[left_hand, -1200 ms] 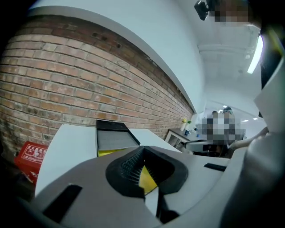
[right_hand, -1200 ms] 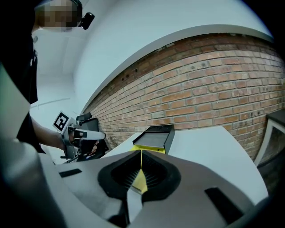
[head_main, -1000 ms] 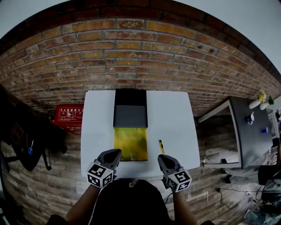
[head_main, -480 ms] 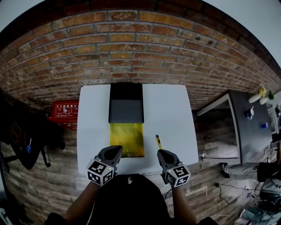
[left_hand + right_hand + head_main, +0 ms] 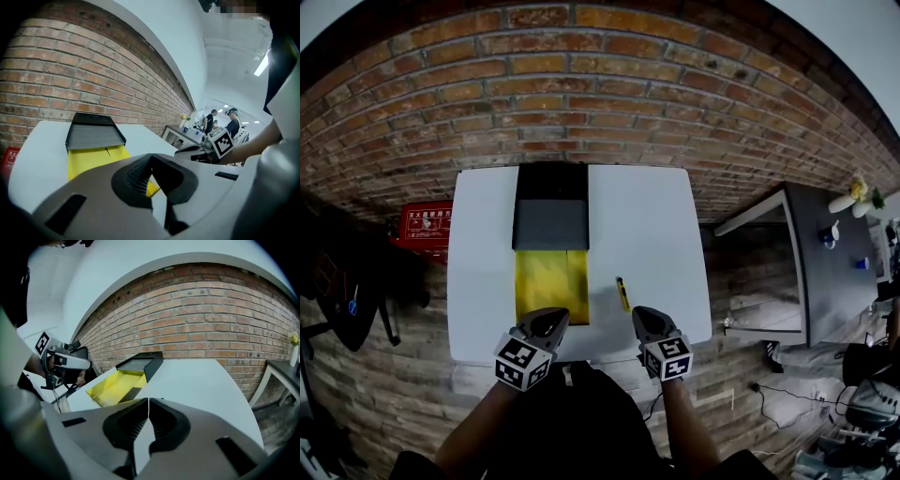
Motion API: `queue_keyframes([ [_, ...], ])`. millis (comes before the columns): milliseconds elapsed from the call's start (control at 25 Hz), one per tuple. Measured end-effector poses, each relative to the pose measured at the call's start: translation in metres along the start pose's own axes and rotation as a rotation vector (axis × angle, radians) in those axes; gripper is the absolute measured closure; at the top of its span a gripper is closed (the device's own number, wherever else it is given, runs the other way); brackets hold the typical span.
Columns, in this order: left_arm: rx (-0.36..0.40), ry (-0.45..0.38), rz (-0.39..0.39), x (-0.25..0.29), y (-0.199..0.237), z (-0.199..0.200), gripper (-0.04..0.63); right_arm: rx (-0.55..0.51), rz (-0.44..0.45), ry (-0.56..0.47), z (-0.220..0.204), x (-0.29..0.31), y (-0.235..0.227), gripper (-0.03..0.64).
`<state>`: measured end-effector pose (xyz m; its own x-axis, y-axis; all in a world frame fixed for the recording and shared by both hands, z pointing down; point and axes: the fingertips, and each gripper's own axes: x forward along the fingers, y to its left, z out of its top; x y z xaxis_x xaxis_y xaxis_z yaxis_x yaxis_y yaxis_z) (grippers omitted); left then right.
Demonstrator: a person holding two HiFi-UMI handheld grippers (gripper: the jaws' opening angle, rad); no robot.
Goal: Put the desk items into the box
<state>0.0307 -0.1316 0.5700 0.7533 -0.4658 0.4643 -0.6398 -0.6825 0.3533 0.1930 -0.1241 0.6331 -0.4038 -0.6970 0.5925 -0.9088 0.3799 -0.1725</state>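
Plainly, in the head view a white table (image 5: 656,244) stands against a brick wall (image 5: 581,103). On it lies the box (image 5: 551,281), its yellow inside open toward the near edge and a black cover (image 5: 550,223) over its far end. A slim yellow item (image 5: 622,293) lies just right of the box, apart from it. The left gripper (image 5: 551,317) hovers at the box's near end, and the right gripper (image 5: 642,314) just near the slim item.

From the left gripper view, the left gripper (image 5: 151,157) has its tips pressed together with nothing between them; the box (image 5: 91,157) lies beyond.

From the right gripper view, the right gripper (image 5: 148,401) is likewise closed and empty, with the box (image 5: 115,385) far left of it.
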Motion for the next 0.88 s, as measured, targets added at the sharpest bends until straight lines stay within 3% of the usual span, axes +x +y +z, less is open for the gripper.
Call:
queue_keyframes([
  [360,0.01,0.06,-0.041,0.061,-0.032,-0.018,0.581,-0.03,-0.022,0.078,-0.02,0.032,-0.021,0.592],
  [800,-0.026,0.114,-0.011,0.095,-0.036,-0.037,0.581,-0.063,-0.016,0.136,-0.031,0.062,-0.023,0.588],
  [880,-0.03,0.121,-0.002,0.096,-0.034,-0.04,0.581,-0.06,-0.009,0.143,-0.031,0.067,-0.021,0.556],
])
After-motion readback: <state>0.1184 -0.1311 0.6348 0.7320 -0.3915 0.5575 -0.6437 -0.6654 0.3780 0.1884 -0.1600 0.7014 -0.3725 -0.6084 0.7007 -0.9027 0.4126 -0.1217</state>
